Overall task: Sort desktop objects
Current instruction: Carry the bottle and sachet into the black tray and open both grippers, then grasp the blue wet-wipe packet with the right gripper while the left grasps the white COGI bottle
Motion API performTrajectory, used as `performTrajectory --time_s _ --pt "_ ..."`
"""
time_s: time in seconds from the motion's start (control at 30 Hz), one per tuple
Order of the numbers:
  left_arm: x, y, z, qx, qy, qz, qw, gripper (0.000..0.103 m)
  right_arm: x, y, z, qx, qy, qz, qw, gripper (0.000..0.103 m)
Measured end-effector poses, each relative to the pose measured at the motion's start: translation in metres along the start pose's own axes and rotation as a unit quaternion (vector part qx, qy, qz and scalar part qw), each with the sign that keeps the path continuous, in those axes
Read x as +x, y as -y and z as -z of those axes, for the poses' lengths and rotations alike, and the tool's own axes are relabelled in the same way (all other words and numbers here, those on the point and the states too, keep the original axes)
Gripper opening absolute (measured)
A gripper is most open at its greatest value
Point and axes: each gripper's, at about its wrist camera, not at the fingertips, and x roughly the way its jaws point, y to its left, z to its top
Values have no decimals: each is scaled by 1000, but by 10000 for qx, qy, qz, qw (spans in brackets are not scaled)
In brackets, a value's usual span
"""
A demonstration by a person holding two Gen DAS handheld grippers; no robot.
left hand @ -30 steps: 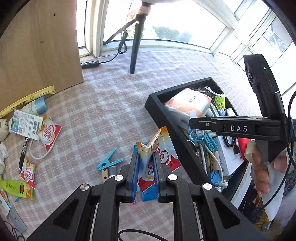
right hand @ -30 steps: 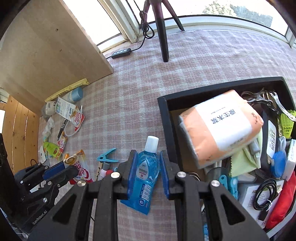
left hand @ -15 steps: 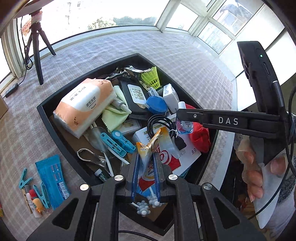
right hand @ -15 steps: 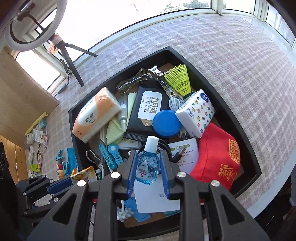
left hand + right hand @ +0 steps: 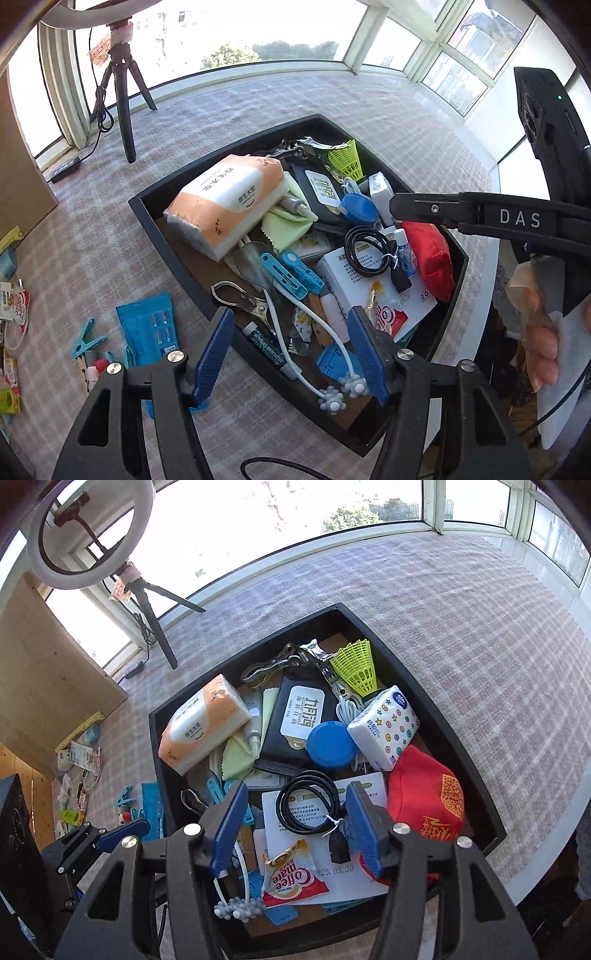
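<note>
left tool (image 5: 291, 350) hangs over the near corner of the black tray (image 5: 155, 206), jaws opening, nothing between the blue pads. right tool (image 5: 293, 825) same story: jaws opening over the tray's middle, nothing gripped, just the coiled black cable (image 5: 308, 805) and white card showing through the gap. coffee mate sachet (image 5: 293, 873) lies flat on the white card in the tray, and the small blue bottle (image 5: 404, 251) sits beside the cable by the red pouch (image 5: 430, 251), so both look freshly dropped in & settled.

progress, as a guess: well along. tray is heaped w/ tissue pack (image 5: 229, 201), shuttlecock (image 5: 356, 666), blue lid, clips, wipes. still out on the checked counter (image 5: 221, 118): blue packet (image 5: 147, 326) just beside the tray's left wall, blue clothes peg (image 5: 85, 338) near it, plus a scatter of sachets & small bits at the far left edge.

room to move: open counter behind and right of the tray, tripod (image 5: 123, 92) well apart at the back. tight spots: tray's near right corner sits close to the counter's rounded edge, and the two tools are close to each other over the tray. leftover items crowd the left edge near the wooden board.
</note>
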Motion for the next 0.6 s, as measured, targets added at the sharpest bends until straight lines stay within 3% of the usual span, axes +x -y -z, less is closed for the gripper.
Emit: performTrajectory --time_s 0.13,0.3,0.43,0.6 --pt "-13 -40 13 -367 54 -182 9991 53 5 -28 4 -252 -65 -218 9994 54" --pt "-26 -99 39 -847 64 -442 9954 38 14 -72 11 -674 -233 -544 9960 54" --pt "-32 -143 61 -1194 -11 -664 9906 35 24 -111 21 -1042 -442 -842 9900 48" --pt "-29 -170 85 -1225 -190 -730 9896 22 51 -155 40 -1362 -885 -1059 9810 39"
